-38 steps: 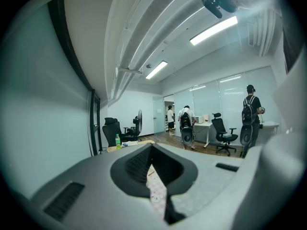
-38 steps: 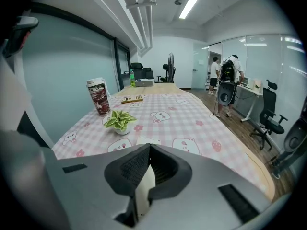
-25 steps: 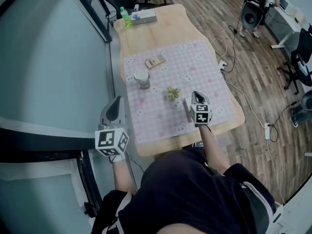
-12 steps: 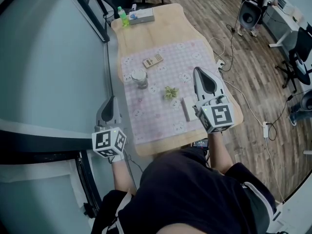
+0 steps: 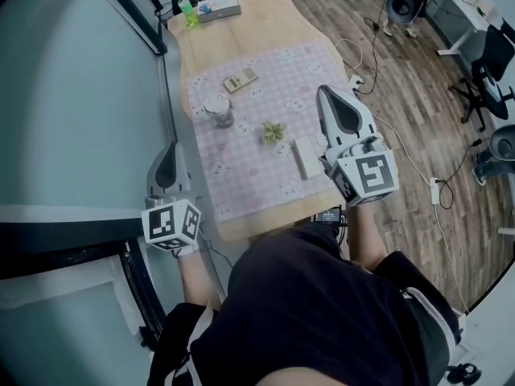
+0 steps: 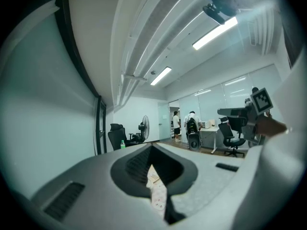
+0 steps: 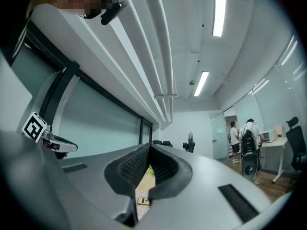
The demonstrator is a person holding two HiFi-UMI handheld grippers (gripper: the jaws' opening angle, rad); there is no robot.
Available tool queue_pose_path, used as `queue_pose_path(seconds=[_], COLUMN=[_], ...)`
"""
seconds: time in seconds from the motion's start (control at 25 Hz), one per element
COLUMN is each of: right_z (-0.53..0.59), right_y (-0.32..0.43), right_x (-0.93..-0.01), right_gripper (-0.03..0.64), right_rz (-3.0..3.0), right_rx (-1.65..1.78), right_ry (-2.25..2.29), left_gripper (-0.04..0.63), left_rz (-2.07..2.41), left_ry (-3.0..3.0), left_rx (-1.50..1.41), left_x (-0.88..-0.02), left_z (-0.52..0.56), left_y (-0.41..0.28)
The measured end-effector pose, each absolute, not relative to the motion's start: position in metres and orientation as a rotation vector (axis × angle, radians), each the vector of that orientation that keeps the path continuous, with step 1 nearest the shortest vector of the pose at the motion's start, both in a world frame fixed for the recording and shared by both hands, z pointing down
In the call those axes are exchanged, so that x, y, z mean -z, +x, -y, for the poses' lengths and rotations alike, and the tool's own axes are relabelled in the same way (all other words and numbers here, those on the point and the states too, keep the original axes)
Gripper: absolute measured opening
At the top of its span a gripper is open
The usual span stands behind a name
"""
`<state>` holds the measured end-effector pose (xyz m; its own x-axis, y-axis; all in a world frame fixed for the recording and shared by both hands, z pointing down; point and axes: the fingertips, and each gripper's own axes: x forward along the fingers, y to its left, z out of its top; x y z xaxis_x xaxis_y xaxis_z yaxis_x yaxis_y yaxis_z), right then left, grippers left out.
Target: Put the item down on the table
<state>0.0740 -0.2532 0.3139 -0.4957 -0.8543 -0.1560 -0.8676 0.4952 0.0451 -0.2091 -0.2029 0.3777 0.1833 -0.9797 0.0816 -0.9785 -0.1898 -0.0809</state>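
A flat white box (image 5: 306, 158) lies on the pink checked cloth (image 5: 241, 175), near the table's front right. My right gripper (image 5: 326, 93) hangs high above the cloth, just right of the box and apart from it, jaws shut with nothing between them (image 7: 136, 202). My left gripper (image 5: 170, 146) is held off the table's left edge beside the glass wall, pointing level. Its jaws (image 6: 160, 198) meet with nothing in them. In the left gripper view the right gripper (image 6: 249, 111) shows at the far right.
On the cloth lie a green plant-like item (image 5: 273, 132), a glass jar (image 5: 218, 109) and a calculator (image 5: 238, 79). A green bottle (image 5: 186, 10) and a tissue box (image 5: 219, 6) stand at the table's far end. Cables (image 5: 402, 151) run over the floor at right.
My right gripper has risen from just above the cloth beside the white box to well above the table. The box has stayed on the cloth. My left gripper has hardly moved.
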Motion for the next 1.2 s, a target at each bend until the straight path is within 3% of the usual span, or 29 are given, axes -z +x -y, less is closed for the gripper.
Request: queue_pose_path(seconds=[1.2], right_z=[0.247], right_y=[0.075], right_x=[-0.301], right_gripper=[0.017], right_rz=[-2.639], right_rx=[-0.155], right_ry=[-1.457], left_gripper=[-0.005], left_rz=[-1.950], left_ry=[-2.385], left_rx=[0.166], left_x=[-0.362], left_z=[0.195], left_y=[-0.214])
